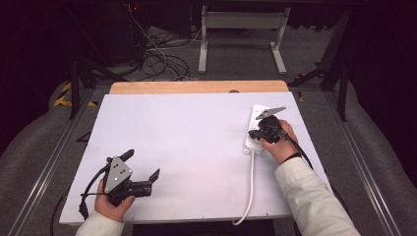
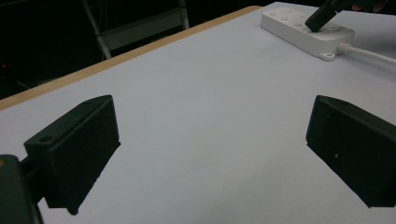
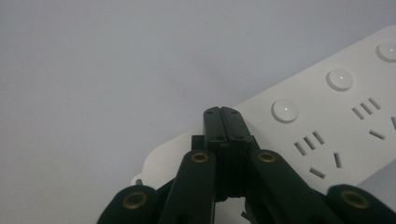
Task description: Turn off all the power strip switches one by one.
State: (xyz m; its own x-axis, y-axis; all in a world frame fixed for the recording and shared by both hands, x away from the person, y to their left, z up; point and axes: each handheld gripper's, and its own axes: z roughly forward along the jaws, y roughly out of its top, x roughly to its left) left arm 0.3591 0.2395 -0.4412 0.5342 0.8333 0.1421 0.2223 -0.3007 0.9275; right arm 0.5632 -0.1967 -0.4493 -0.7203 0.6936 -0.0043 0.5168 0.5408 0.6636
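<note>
Two closed fingers of the right gripper (image 3: 223, 112) are pressed tip-down on the power strip (image 3: 327, 121), whose long axis extends beyond them; the wide-open left gripper (image 1: 142, 169) is held well apart.

The bench (image 1: 187, 147) is showing a pale grey-white top, with a strip of light wood (image 1: 196, 87) running along its far edge at twelve o'clock. A white power strip (image 1: 256, 129) is lying flat on it toward two o'clock, near the right edge, round buttons and sockets facing up. Its white cable (image 1: 251, 189) is trailing across the surface toward five o'clock and hanging over the near edge.
</note>
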